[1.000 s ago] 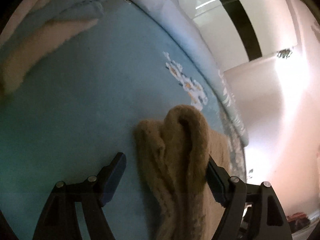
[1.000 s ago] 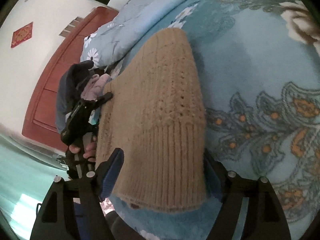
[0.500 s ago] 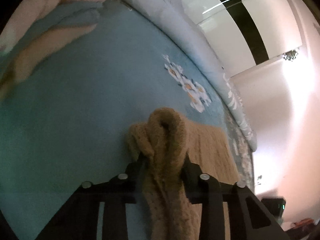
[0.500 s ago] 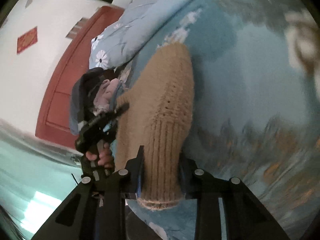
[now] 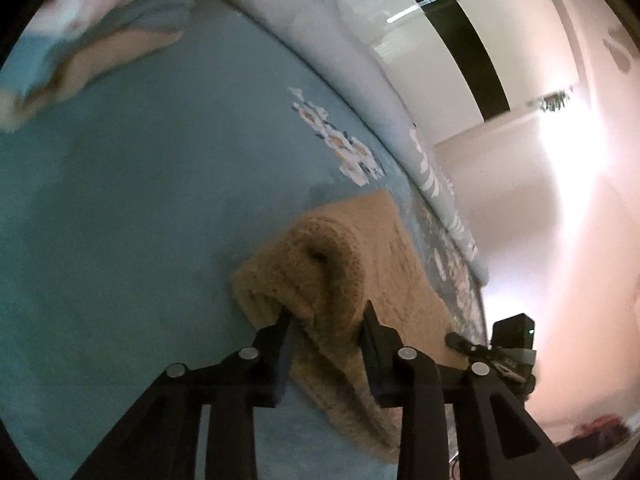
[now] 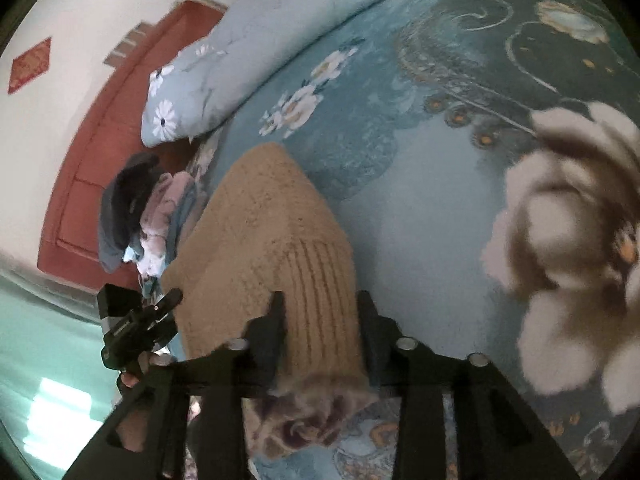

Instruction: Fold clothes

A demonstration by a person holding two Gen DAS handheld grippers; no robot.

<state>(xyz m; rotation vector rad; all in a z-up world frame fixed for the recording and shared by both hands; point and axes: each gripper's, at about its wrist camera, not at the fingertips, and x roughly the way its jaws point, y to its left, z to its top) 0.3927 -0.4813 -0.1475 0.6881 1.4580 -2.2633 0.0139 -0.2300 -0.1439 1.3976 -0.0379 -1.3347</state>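
Note:
A tan knitted sweater (image 5: 360, 264) lies on a blue flowered bedspread (image 5: 140, 220). My left gripper (image 5: 328, 316) is shut on a bunched, rolled edge of the sweater. In the right wrist view my right gripper (image 6: 320, 304) is shut on the ribbed hem of the same sweater (image 6: 264, 232), lifting it off the bedspread (image 6: 420, 200). The left gripper (image 6: 140, 320) shows at the sweater's far left edge in the right wrist view, and the right gripper (image 5: 496, 352) shows at lower right in the left wrist view.
A pale blue flowered pillow (image 6: 248, 48) lies along the bed's far side. A pile of dark and pink clothes (image 6: 140, 216) sits at the bed's edge by a red-brown wooden door (image 6: 96, 136). Pink and blue folded fabric (image 5: 100, 32) lies at top left.
Both grippers were open around the sweater a second ago and closed on it. Both now hold it and have lifted its ends; the sweater has drawn further across the bedspread.

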